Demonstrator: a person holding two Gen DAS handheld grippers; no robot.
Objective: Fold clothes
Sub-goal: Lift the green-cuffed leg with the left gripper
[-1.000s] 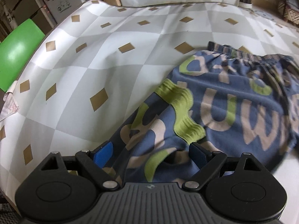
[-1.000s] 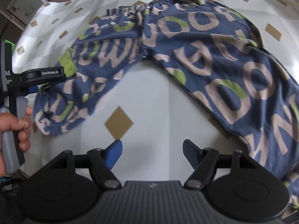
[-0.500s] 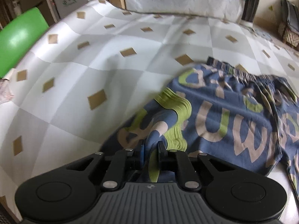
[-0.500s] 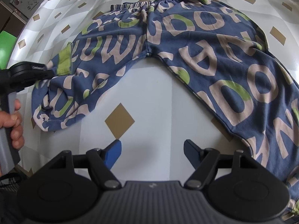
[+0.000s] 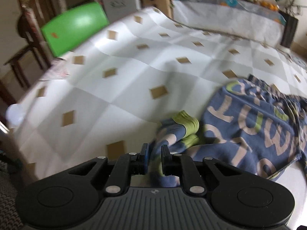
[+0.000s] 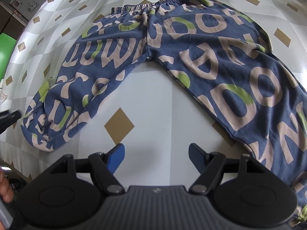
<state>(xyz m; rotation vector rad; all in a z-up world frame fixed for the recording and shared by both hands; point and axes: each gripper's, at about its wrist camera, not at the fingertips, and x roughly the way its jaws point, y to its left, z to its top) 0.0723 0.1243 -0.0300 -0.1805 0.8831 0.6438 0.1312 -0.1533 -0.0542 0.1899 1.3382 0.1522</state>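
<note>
Trousers (image 6: 201, 53), blue, tan-lettered, legs splayed apart

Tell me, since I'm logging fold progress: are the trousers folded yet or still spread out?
Mostly spread: the trousers lie flat with both legs splayed apart. Only one leg's green cuff is bunched, pinched in the left gripper.

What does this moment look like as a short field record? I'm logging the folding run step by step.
garment: blue letter-print trousers, spread on the checked cloth, legs apart
left gripper: shut on the cuff end of one trouser leg, fabric bunched and lifted
right gripper: open, nothing between its jaws, above bare cloth between the legs
waistband: at the far side
fold: not yet made
background: green chair
</note>
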